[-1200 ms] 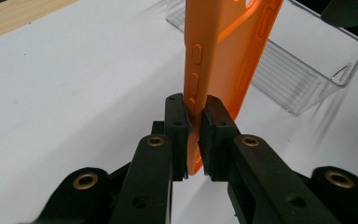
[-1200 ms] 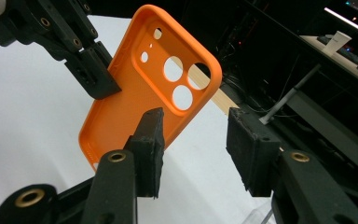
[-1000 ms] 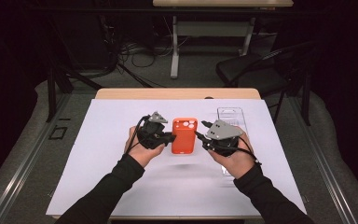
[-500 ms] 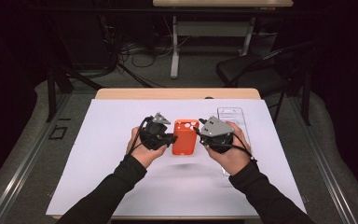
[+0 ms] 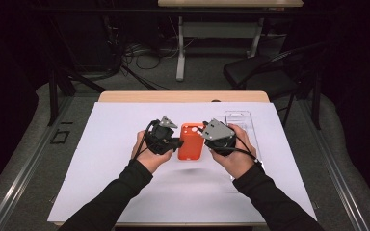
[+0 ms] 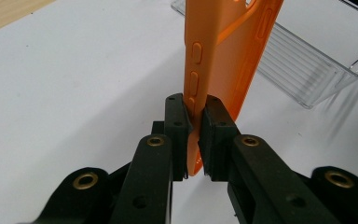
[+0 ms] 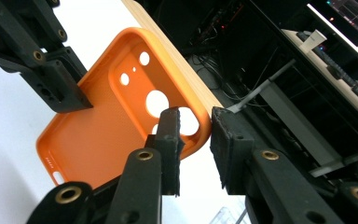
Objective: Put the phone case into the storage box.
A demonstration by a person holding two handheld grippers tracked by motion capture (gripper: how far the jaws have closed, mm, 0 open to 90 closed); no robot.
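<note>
White paper covers the table (image 5: pixel 125 192). I hold the orange phone case (image 5: pixel 191 142) off the surface at centre, between both grippers. Left gripper (image 6: pixel 193 126) clenched on its side edge. Right gripper (image 7: pixel 196 140) straddles the case's corner, jaws parted. Clear tray (image 5: pixel 243 122) lies far right.

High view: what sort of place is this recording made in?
Probably a lab or workshop set up for recording: a table under a white sheet, floor cables by another desk's leg, and a folding chair in a dark room.

Phone case (image 5: pixel 191 141) between left tongs (image 5: pixel 177 143) and right tongs (image 5: pixel 203 136), clear tray (image 5: pixel 243 121) right, on table (image 5: pixel 101 144)
</note>
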